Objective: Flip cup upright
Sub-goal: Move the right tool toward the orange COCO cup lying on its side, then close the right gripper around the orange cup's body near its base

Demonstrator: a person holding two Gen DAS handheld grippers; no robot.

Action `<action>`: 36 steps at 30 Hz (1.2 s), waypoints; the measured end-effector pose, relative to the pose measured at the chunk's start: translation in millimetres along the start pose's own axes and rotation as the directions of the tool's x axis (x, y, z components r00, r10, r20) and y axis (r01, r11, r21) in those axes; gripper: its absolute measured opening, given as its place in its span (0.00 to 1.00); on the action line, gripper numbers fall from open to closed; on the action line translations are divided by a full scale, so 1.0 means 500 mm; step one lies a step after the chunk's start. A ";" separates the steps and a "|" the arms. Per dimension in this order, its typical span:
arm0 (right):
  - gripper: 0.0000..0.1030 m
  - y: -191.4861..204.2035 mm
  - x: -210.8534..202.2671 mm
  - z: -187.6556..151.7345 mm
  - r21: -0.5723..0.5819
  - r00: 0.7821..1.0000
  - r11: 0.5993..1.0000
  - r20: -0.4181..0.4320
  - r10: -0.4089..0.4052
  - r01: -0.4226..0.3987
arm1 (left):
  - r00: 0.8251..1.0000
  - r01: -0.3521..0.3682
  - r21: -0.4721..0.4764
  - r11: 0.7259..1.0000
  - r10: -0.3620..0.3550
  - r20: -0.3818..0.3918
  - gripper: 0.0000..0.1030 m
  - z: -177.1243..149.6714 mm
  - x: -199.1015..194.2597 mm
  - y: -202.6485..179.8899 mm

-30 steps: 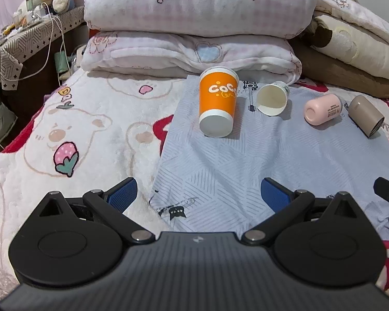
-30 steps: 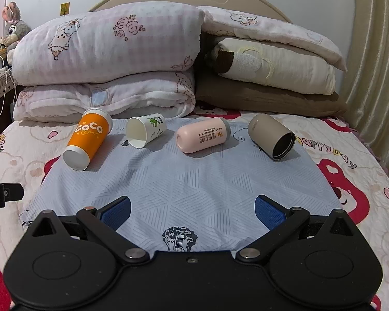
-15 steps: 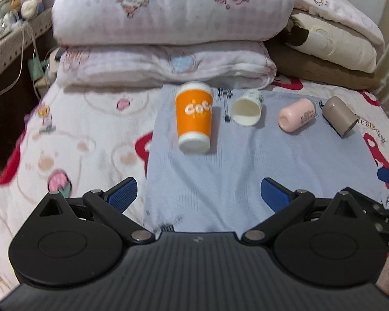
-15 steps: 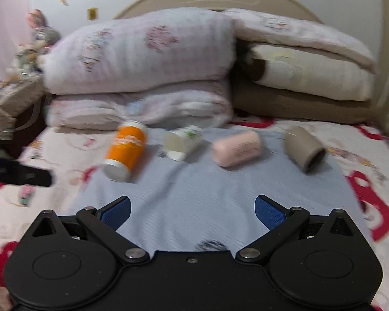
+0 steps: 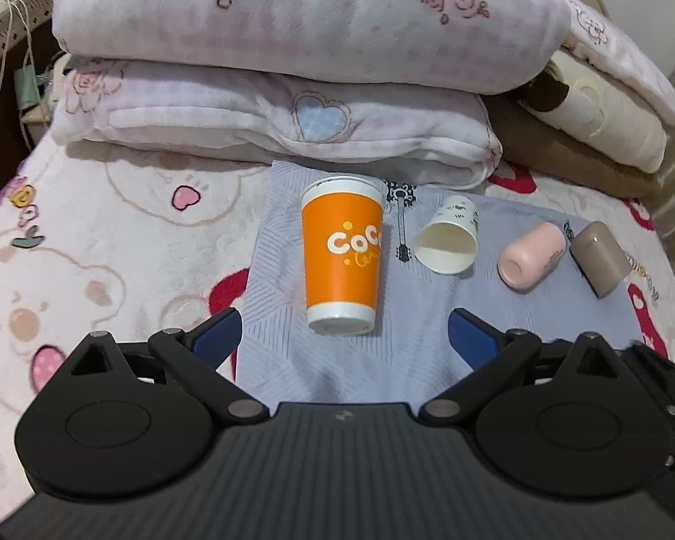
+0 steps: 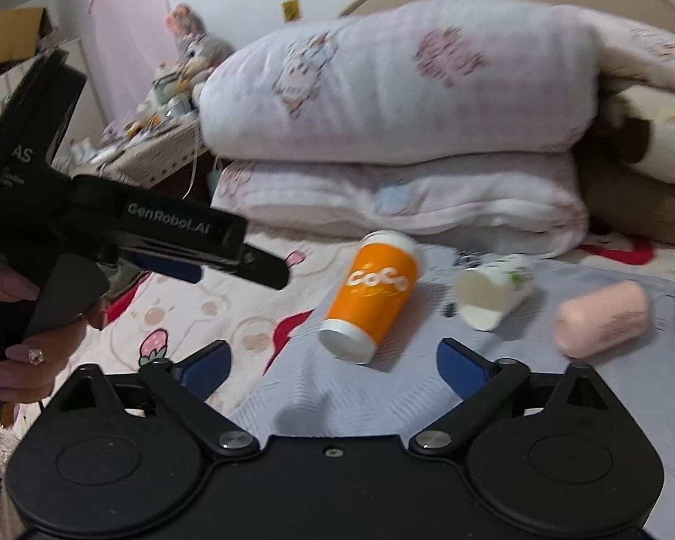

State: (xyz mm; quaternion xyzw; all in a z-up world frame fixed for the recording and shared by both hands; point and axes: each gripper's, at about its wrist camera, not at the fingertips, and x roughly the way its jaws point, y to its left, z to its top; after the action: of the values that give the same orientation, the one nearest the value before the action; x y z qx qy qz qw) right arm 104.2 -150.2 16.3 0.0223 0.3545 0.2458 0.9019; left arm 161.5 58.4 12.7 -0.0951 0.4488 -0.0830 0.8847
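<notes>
Both claws have closed in on the orange cup (image 5: 343,261) since a second ago: it now fills far more of the left view, and the right camera has swung left so the left claw's body juts in from the side.

It lies on its side on the blue cloth (image 5: 382,360) spread over the bed (image 5: 112,243), white base toward the cameras, lidded top toward the pillows (image 5: 292,45). To its right, in a row on the same cloth, lie a white paper cup (image 5: 447,243) with its mouth facing the camera, a pink cup (image 5: 532,255) and a tan cup (image 5: 600,257), all on their sides and apart from one another.

The left claw (image 5: 343,337) is spread wide with nothing between its blue fingers (image 5: 213,337); the orange cup's base sits just ahead of the gap, not touched by either finger. The right claw (image 6: 333,366) is likewise wide apart and holds nothing; the orange cup (image 6: 370,294) lies just beyond its fingers (image 6: 461,364), tilted up to the right. In the right view the left claw (image 6: 229,263) reaches in from the left above the bed, short of the cup, gripped by a hand (image 6: 27,333) with pink nails.
</notes>
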 end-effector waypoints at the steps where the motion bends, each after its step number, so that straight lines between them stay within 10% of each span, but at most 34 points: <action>1: 0.94 0.001 0.021 0.002 -0.004 1.000 1.000 -0.013 0.012 -0.012 | 1.000 0.008 -0.002 1.000 -0.008 0.002 0.96 -0.002 0.012 0.008; 15: 0.89 -0.015 0.269 0.004 0.075 0.991 0.996 -0.120 0.063 -0.055 | 0.993 0.120 -0.051 0.992 -0.121 -0.019 0.84 -0.001 0.179 0.090; 28: 0.89 -0.050 0.354 0.002 0.132 0.994 0.991 -0.107 -0.006 0.020 | 0.982 0.169 -0.158 0.973 -0.180 -0.061 0.83 0.004 0.239 0.125; 36: 0.71 -0.053 0.339 0.000 0.100 0.992 0.993 -0.115 -0.046 0.057 | 0.974 0.210 -0.139 0.968 -0.219 -0.060 0.83 -0.002 0.219 0.113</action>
State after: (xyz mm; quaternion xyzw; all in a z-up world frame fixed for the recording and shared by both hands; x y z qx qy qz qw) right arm 221.9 -95.8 -95.9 0.0461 0.4173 0.2045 0.8842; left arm 227.9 87.5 -86.5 -0.1980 0.4732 -0.1519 0.8449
